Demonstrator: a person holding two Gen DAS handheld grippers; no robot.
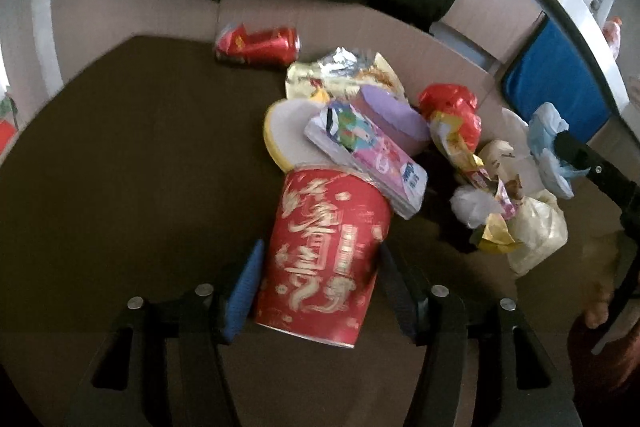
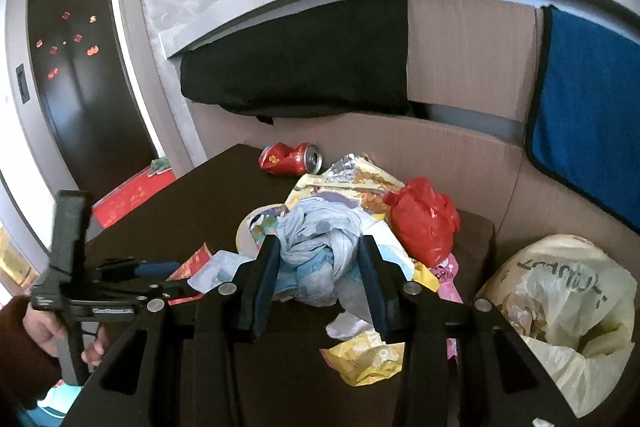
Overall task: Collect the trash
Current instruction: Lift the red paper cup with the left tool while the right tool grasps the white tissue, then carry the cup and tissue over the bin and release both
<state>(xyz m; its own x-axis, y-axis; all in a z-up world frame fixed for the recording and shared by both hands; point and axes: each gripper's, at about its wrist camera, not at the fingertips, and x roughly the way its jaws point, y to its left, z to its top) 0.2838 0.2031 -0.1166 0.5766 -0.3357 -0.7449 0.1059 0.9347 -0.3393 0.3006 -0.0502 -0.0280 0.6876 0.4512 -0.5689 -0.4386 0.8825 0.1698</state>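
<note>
Red and gold caught the eye first in the left wrist view: a tall paper cup (image 1: pixel 326 259) lay on its side on the dark brown table (image 1: pixel 120 167), its length running along the left gripper (image 1: pixel 320 267). The two blue-padded jaws flanked it, yet a sliver of gap showed at the left pad, so I judged the tongs released around the cup rather than clenching it, placed to take it across its width. Beyond the cup the rubbish was heaped together: a pink printed carton (image 1: pixel 368 155) leaning on the cup's mouth, a purple lid (image 1: pixel 394 115), a foil snack bag (image 1: pixel 344 71), a red plastic bag (image 1: pixel 452 107), and, well apart near the cardboard wall (image 1: pixel 400 27), a crushed red can (image 1: pixel 258 45). From the right wrist view, the right gripper (image 2: pixel 320 267) was clenched on a crumpled pale-blue wrapper (image 2: pixel 316 259), both pads pressing into its folds, the wad held above the pile, presumably for carrying. A yellowish plastic bag (image 2: pixel 560 307) gaped open at the right beside the table, which I took for the place the trash belonged. Most of the litter still lay on the table, so the collecting seemed far from finished. At the left edge a hand (image 2: pixel 44 331) gripped the handle of the other tool.
</note>
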